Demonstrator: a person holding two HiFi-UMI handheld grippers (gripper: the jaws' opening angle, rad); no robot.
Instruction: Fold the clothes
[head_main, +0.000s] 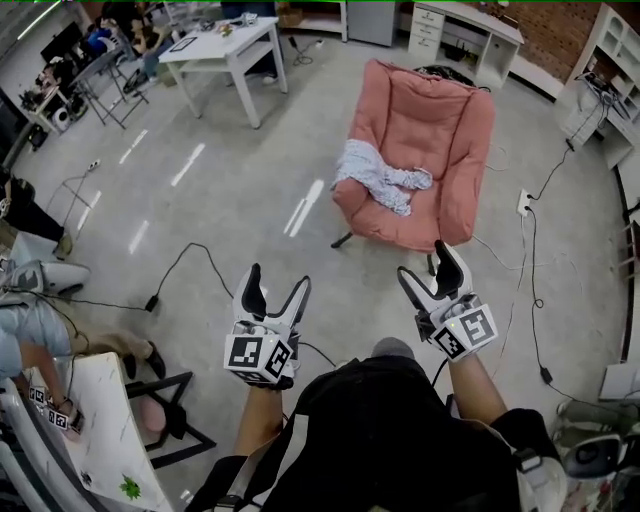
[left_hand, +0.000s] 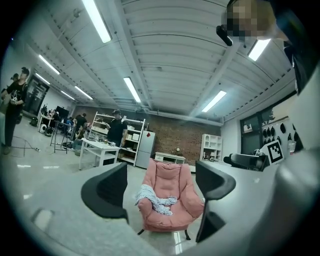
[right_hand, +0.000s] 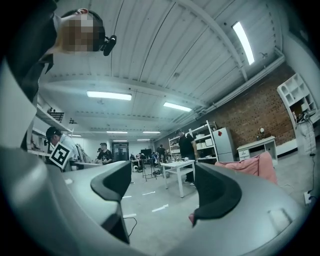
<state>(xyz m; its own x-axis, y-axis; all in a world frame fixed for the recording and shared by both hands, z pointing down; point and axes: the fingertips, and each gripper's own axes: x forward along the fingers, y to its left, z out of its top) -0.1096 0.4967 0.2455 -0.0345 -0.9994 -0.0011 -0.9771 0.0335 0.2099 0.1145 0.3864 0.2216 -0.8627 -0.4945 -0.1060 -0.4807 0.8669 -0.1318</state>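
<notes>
Nearest the person, the left hand-held gripper (head_main: 277, 280) is held out level with its jaws spread wide and nothing between them. Its own view looks through the gap at the chair ahead. Beside it, the right hand-held gripper (head_main: 425, 262) also stands wide and empty, and its view looks past the chair's edge across the room. Both hang over bare grey floor (head_main: 220, 200), where a black cable (head_main: 190, 255) trails. Well beyond the jaws stands a pink armchair (head_main: 440, 120). The crumpled pale garment (head_main: 375, 175) lies on the chair, draped from the seat over the front of the arm that the head view shows on the left. Farther off stands a white table (head_main: 225, 45), and a white desk (head_main: 465, 25) sits by the brick wall (head_main: 560, 30).
</notes>
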